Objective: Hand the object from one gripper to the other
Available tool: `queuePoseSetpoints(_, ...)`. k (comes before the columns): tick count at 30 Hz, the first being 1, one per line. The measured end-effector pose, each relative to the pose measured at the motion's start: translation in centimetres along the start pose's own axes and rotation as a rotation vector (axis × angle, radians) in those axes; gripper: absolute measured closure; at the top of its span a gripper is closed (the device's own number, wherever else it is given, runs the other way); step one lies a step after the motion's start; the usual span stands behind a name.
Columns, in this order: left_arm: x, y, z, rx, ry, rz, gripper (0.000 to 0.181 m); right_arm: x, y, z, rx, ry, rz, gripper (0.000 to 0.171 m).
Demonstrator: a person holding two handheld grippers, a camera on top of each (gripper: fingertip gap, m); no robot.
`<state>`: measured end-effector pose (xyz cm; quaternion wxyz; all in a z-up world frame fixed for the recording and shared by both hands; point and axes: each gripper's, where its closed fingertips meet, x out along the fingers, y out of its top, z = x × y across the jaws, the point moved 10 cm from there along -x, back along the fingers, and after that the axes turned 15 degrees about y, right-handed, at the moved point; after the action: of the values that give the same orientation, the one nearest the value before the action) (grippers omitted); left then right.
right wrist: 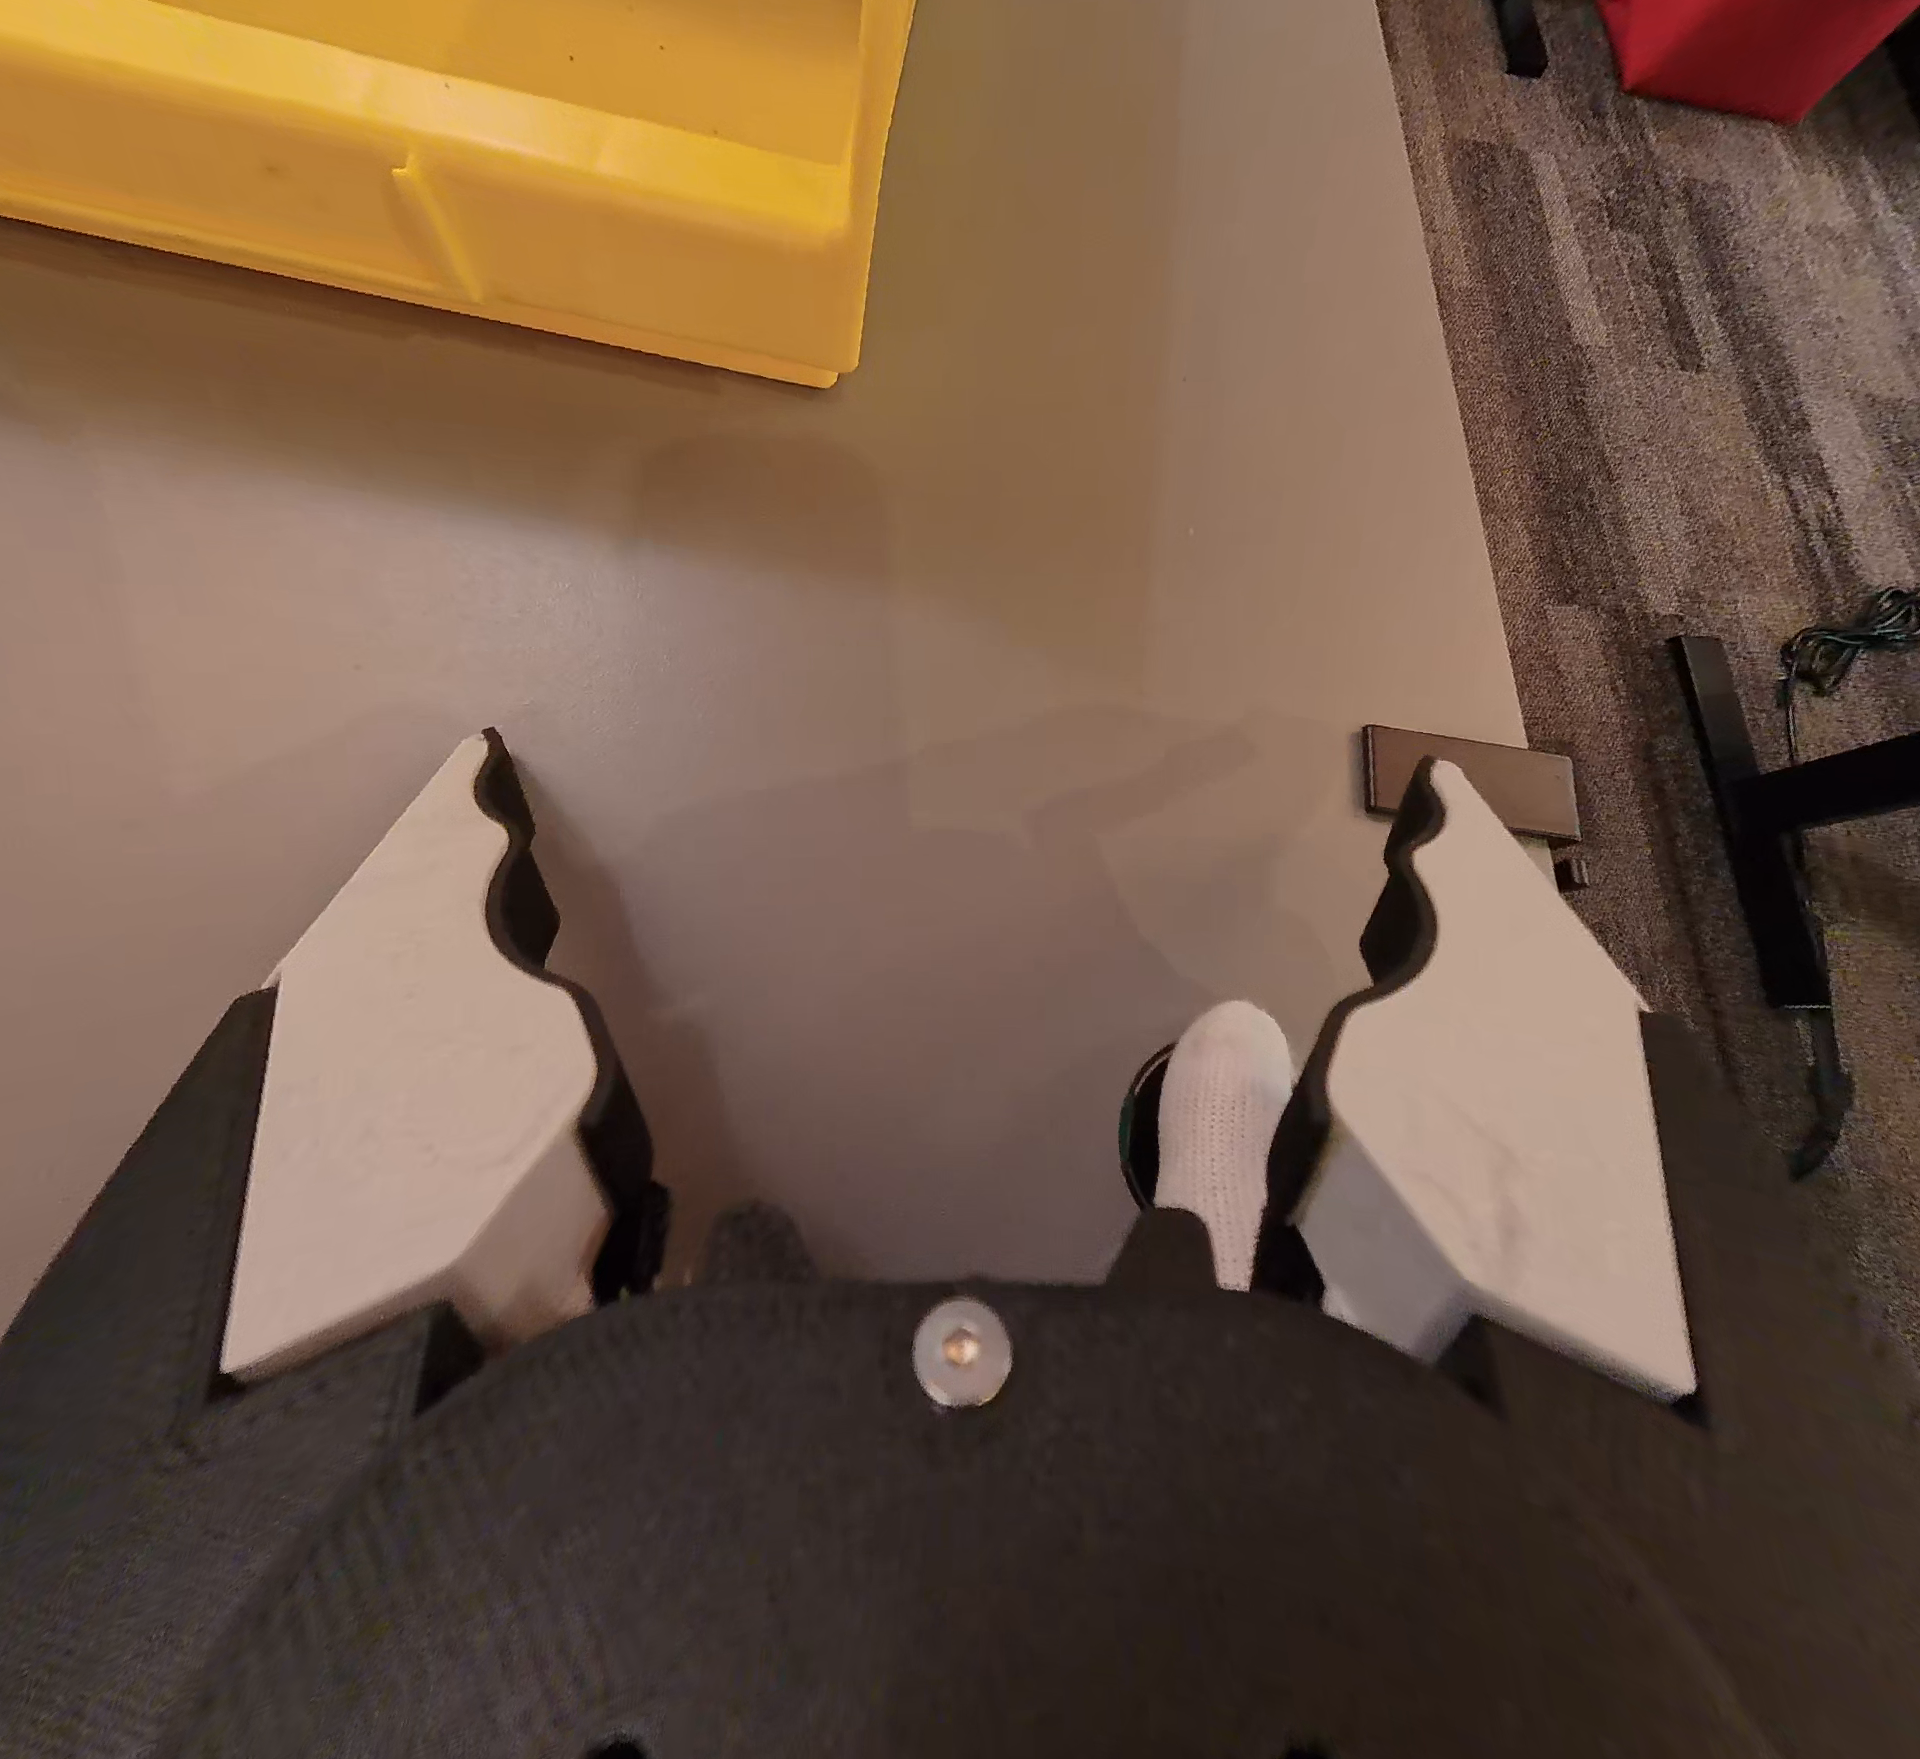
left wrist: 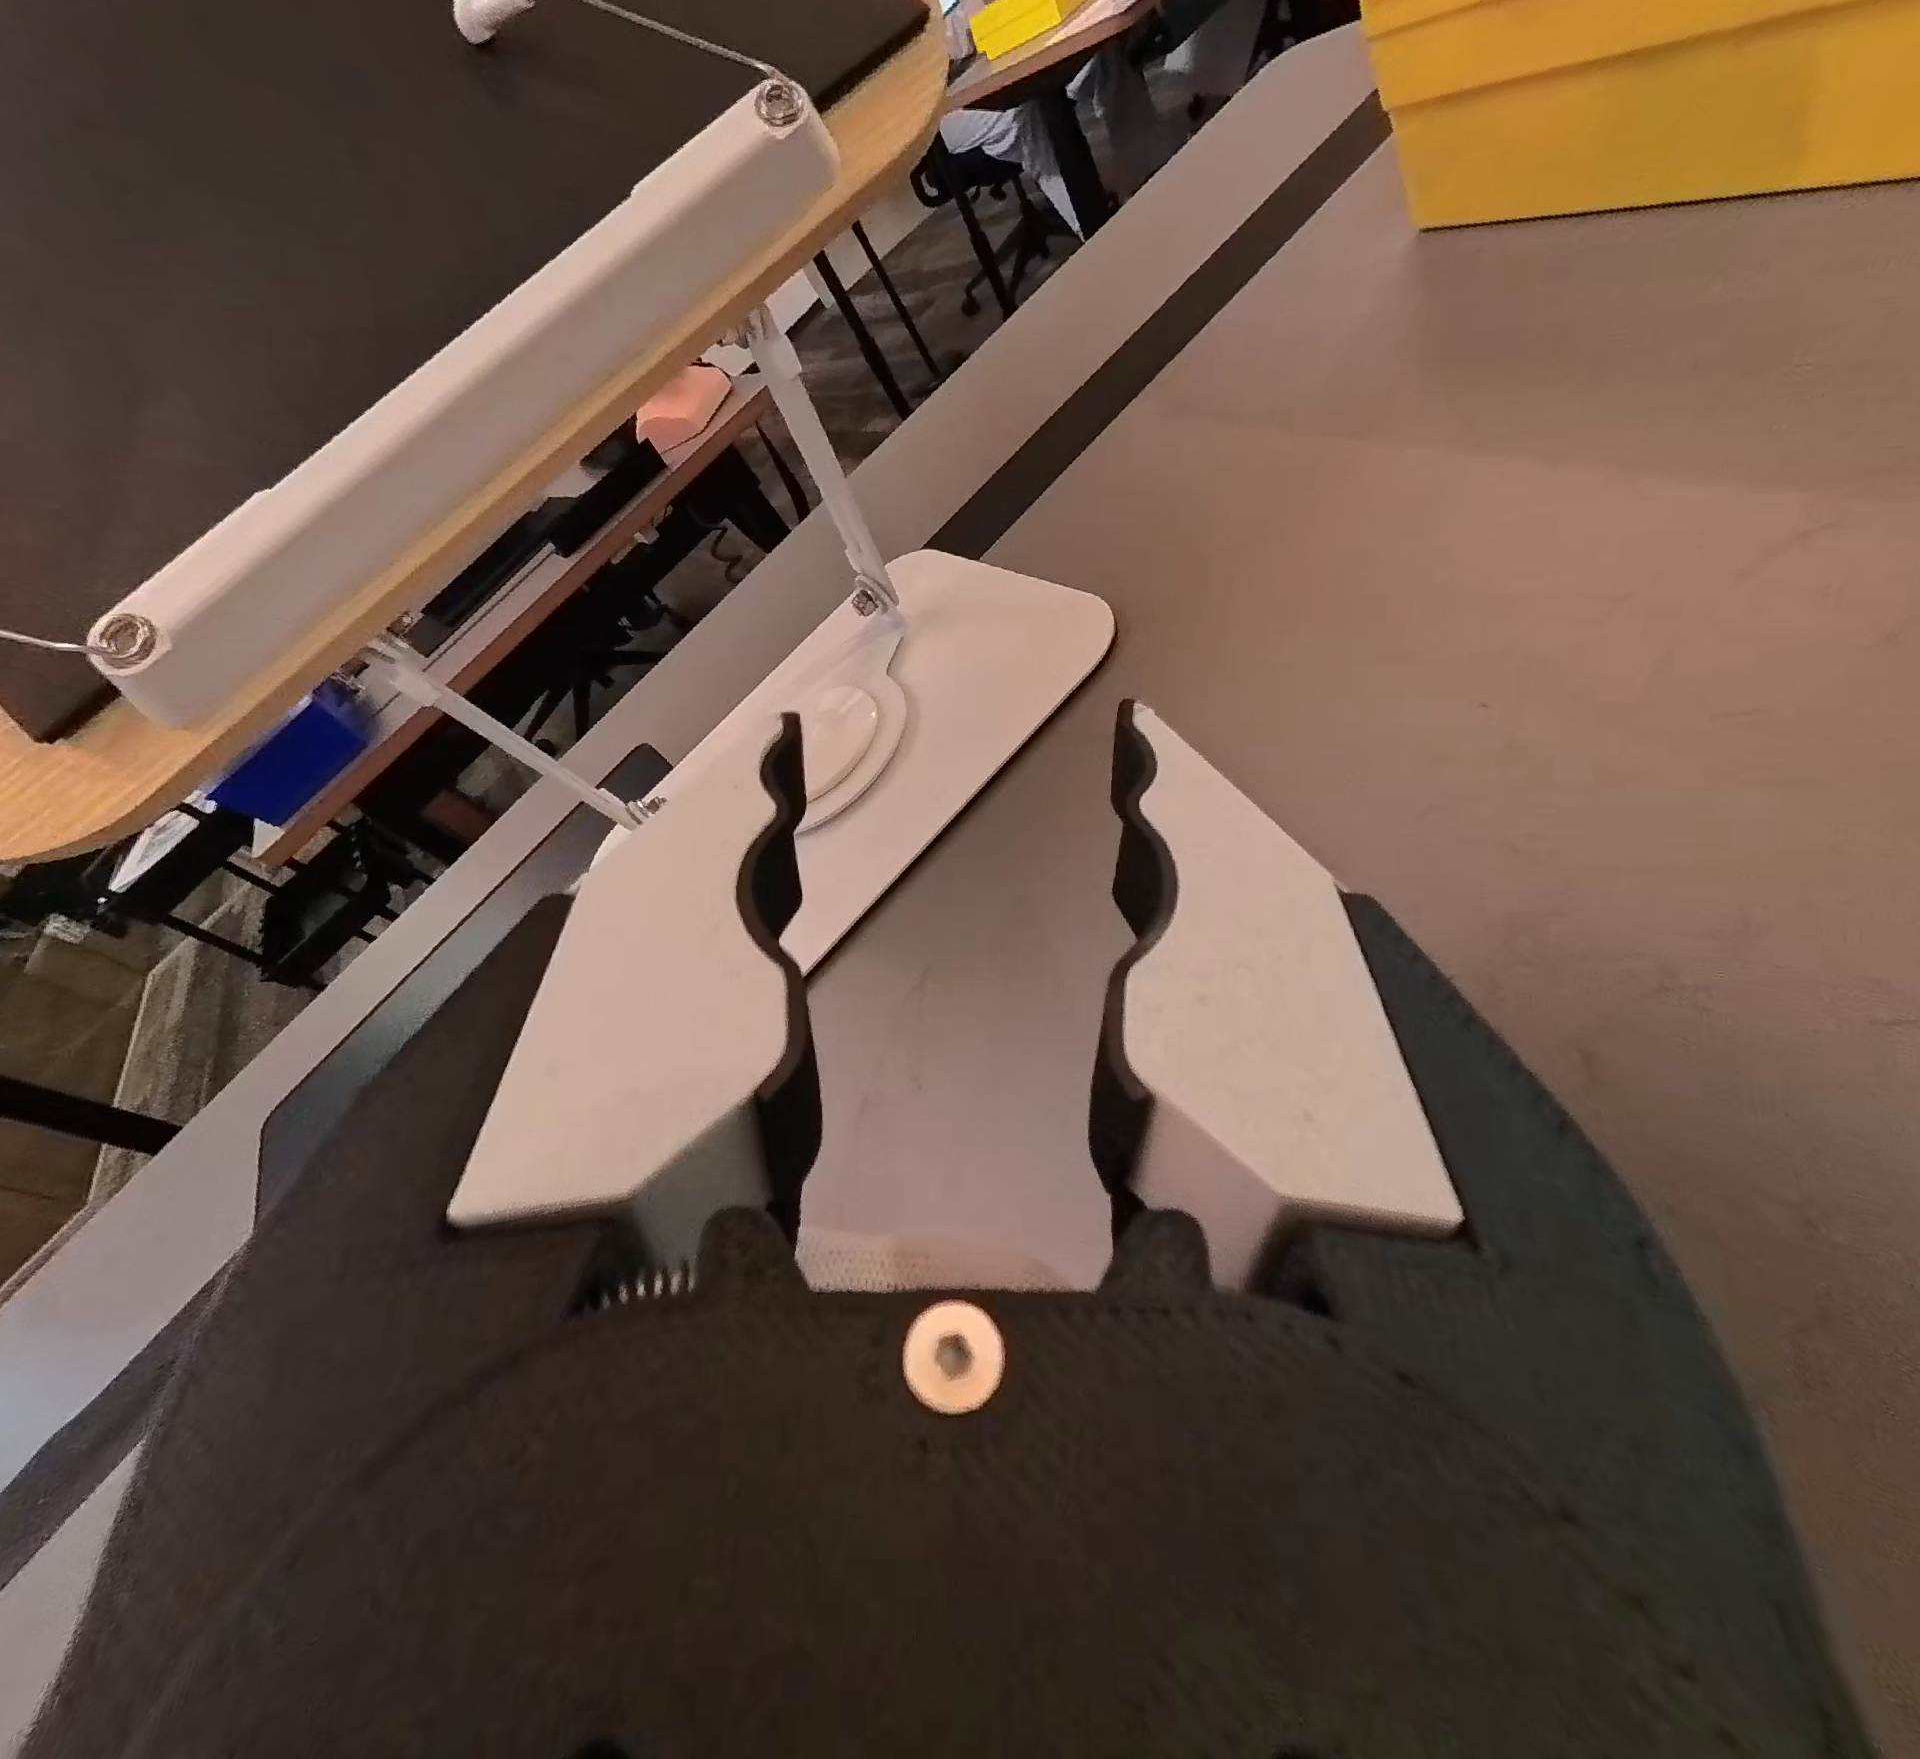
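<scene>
My left gripper (left wrist: pixel 958 717) hangs over the grey table (left wrist: pixel 1455 670) with its white fingers (left wrist: pixel 644 1034) apart and nothing between them. Its tips are above the white base plate (left wrist: pixel 997 670) of a tilted stand. My right gripper (right wrist: pixel 958 751) is wide open and empty above the same grey table (right wrist: pixel 831 670). A white gloved fingertip (right wrist: pixel 1226 1117) shows beside the inner face of its right finger, over a dark round part (right wrist: pixel 1135 1127) that is mostly hidden. No loose object shows in either view.
The wooden stand board (left wrist: pixel 862 140) holds a black slab (left wrist: pixel 364 99) behind a white clip bar (left wrist: pixel 468 421). Stacked yellow bins (left wrist: pixel 1662 47) stand at the back right, also in the right wrist view (right wrist: pixel 468 130). A small dark block (right wrist: pixel 1496 779) lies at the table's right edge; carpet (right wrist: pixel 1662 462) lies beyond.
</scene>
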<state>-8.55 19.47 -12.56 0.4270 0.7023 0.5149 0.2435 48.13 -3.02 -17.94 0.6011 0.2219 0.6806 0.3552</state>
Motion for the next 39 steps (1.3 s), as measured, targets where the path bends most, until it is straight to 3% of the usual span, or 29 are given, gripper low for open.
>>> queuePoseSetpoints(39, 0.6, -4.8, 2.2, -0.055, -0.013, -0.019, 0.123, 3.2, -3.6, 0.4, 0.003, 0.012, -0.012, 0.021)
